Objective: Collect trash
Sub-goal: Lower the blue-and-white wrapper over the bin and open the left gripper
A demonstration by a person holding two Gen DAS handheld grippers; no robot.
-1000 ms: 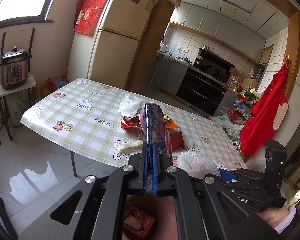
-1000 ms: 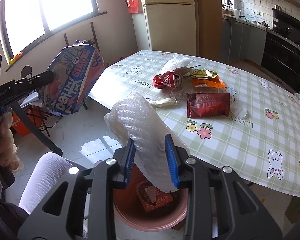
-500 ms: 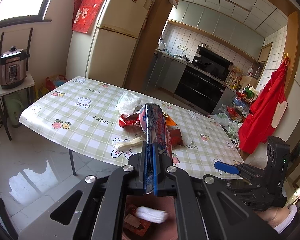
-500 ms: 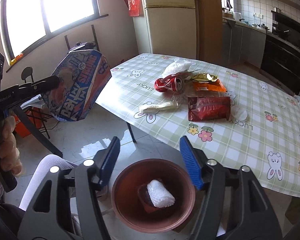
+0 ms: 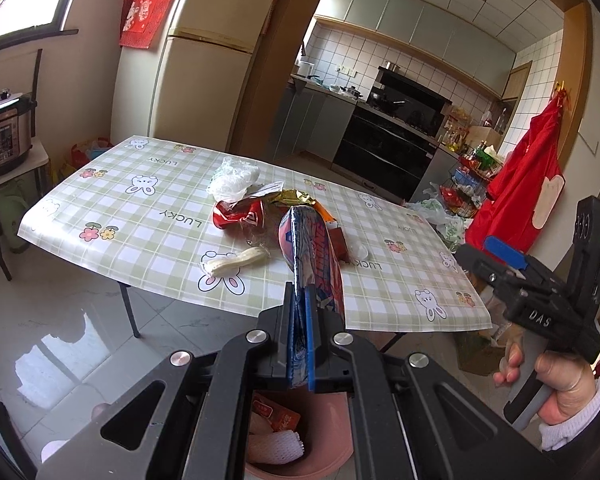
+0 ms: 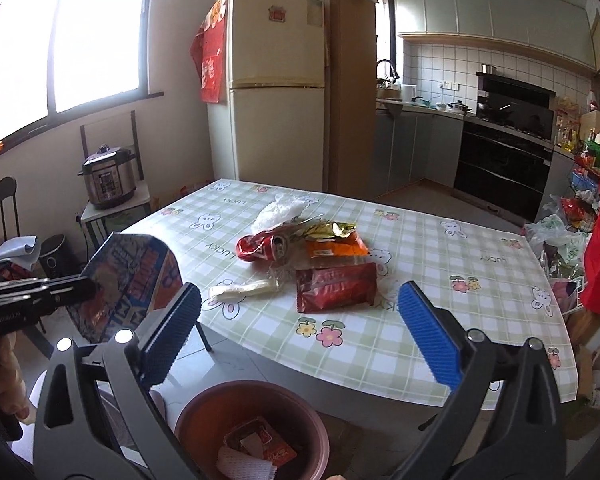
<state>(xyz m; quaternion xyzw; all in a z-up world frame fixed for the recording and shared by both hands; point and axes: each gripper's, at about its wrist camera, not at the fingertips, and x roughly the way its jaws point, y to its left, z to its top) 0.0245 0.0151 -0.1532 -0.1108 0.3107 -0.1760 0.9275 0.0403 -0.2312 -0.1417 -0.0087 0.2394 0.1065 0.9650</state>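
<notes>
Left wrist view: left hand-held gripper (image 5: 299, 344) clenched on blue snack bag (image 5: 310, 256), above pink bin (image 5: 332, 460) w/ foam net (image 5: 276, 446) inside.

Right wrist view: right hand-held gripper (image 6: 300, 340) jaws opening, nothing btwn them, above bin (image 6: 204, 408); crushed red can (image 6: 262, 247) & red wrapper (image 6: 336, 286) on counter (image 6: 440, 280) beyond bin.

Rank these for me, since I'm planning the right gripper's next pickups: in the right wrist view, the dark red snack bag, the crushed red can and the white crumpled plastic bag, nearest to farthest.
1. Dark red snack bag, on the table's near part, ahead of the right gripper.
2. Crushed red can, farther back, left.
3. White crumpled plastic bag, farthest, behind the can.
</notes>
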